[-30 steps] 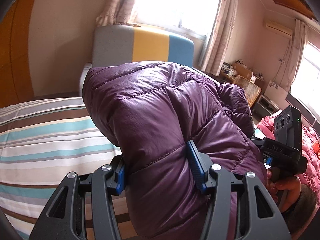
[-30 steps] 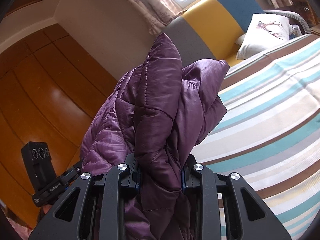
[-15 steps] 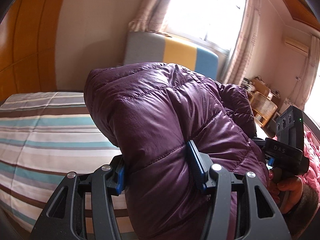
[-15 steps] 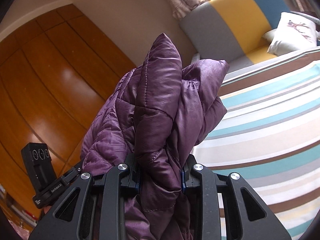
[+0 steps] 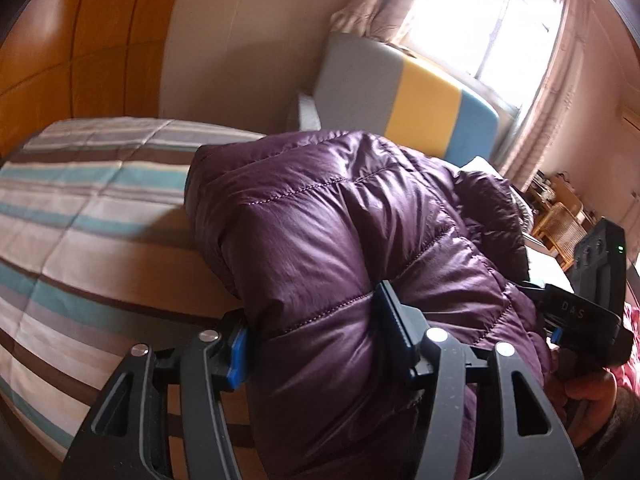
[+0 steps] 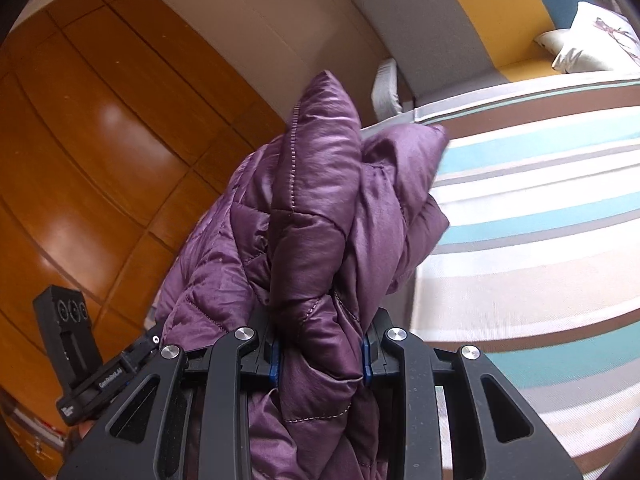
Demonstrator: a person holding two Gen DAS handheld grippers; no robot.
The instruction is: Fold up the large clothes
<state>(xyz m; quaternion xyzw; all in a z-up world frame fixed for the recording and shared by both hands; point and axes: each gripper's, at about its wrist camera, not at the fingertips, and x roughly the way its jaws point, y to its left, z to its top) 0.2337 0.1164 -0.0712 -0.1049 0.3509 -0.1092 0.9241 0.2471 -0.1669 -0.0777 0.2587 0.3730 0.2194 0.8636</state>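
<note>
A purple quilted down jacket (image 5: 340, 232) hangs bunched between both grippers, lifted above the striped bed. My left gripper (image 5: 316, 336) is shut on a thick puffy fold of it. My right gripper (image 6: 322, 354) is shut on another bunched part of the jacket (image 6: 316, 208), which stands up in a peak before the camera. The right gripper's body (image 5: 588, 304) and the hand holding it show at the right of the left wrist view. The left gripper's body (image 6: 76, 352) shows at the lower left of the right wrist view.
The bed (image 5: 80, 208) has a quilt striped in brown, teal and cream (image 6: 540, 216). A grey, yellow and blue headboard (image 5: 404, 96) stands under a bright window. A white pillow (image 6: 592, 40) lies by it. Wooden wardrobe panels (image 6: 80, 128) are at the left. Wicker furniture (image 5: 560, 220) is at the right.
Both grippers have swung left with the jacket still gripped. More wardrobe and bed now show, and the headboard has shifted right in both views. The grips have not changed.
</note>
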